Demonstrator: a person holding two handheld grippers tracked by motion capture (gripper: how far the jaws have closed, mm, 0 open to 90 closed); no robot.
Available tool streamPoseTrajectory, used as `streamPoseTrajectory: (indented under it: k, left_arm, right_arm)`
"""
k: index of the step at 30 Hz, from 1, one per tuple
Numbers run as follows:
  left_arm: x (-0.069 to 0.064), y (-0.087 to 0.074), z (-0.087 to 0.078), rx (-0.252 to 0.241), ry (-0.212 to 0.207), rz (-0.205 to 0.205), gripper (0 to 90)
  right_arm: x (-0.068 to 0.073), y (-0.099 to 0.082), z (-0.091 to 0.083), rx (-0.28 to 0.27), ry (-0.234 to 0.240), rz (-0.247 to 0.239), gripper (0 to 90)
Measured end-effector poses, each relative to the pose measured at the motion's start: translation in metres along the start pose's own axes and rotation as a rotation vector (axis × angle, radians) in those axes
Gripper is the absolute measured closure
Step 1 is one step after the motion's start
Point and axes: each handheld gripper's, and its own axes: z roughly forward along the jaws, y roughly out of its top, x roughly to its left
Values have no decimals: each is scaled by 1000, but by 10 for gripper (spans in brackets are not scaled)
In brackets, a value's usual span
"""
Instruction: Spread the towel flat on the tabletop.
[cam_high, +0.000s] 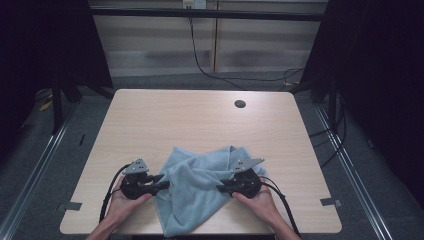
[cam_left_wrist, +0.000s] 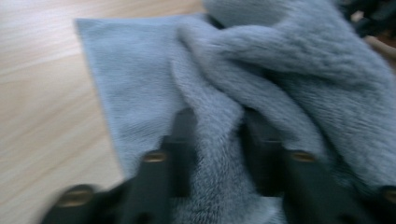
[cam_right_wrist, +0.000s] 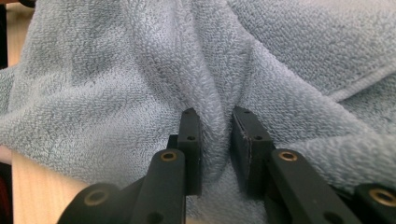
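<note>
Two grippers, left (cam_high: 162, 185) and right (cam_high: 222, 189), each apparently pinching a fold of the towel (cam_high: 197, 187) on the table (cam_high: 200, 120).

Both grippers (left (cam_high: 162, 185), right (cam_high: 222, 188)) pinch towel (cam_high: 197, 187).

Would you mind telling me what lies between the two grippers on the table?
The crumpled blue towel lies between the left gripper and the right gripper, as the high view shows; each gripper pinches a fold of it.
</note>
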Motion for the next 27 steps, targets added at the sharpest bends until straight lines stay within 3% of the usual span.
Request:
streamPoseTrajectory:
  k: [2,5,7,8,11,15,18,20,21,23,24,25,26,27]
  left_arm:
    - [-1,0,-2,10,-18,16,772]
    - [-9,-5,-13,33,-81,13,794]
    - [-12,-7,-17,37,-90,20,789]
    - [-15,-11,-21,32,-110,-5,789]
    - [-17,-14,-31,14,-113,-25,705]
    - [-9,-2,-44,-54,-109,-42,597]
    - [-1,15,-50,-95,-84,-36,577]
    - [2,22,-50,-108,-68,-32,577]
    - [5,33,-48,-114,-58,-22,577]
    - [9,46,-40,-126,-62,-30,575]
    - [13,57,-27,-129,-69,-41,567]
    - [13,57,-27,-129,-69,-41,558]
    - [14,64,-15,-130,-68,-50,555]
    - [14,70,1,-110,-83,-57,550]
  right_arm:
    - [2,-1,-1,-7,14,11,738]
    - [6,-5,-6,-13,32,17,717]
    - [8,-6,-7,-10,40,15,707]
    - [12,-8,-9,-12,48,16,699]
    - [23,-8,-18,-17,60,2,638]
    - [21,2,-35,-80,54,1,601]
    - [10,11,-50,-127,24,4,589]
    - [5,15,-54,-129,2,4,590]
    - [-1,18,-57,-128,-17,3,590]
    - [-22,23,-58,-127,-63,29,581]
    - [-34,25,-54,-116,-91,38,570]
    - [-34,25,-54,-116,-91,38,570]
    - [-49,27,-46,-101,-122,63,544]
    - [-52,27,-43,-98,-125,69,543]
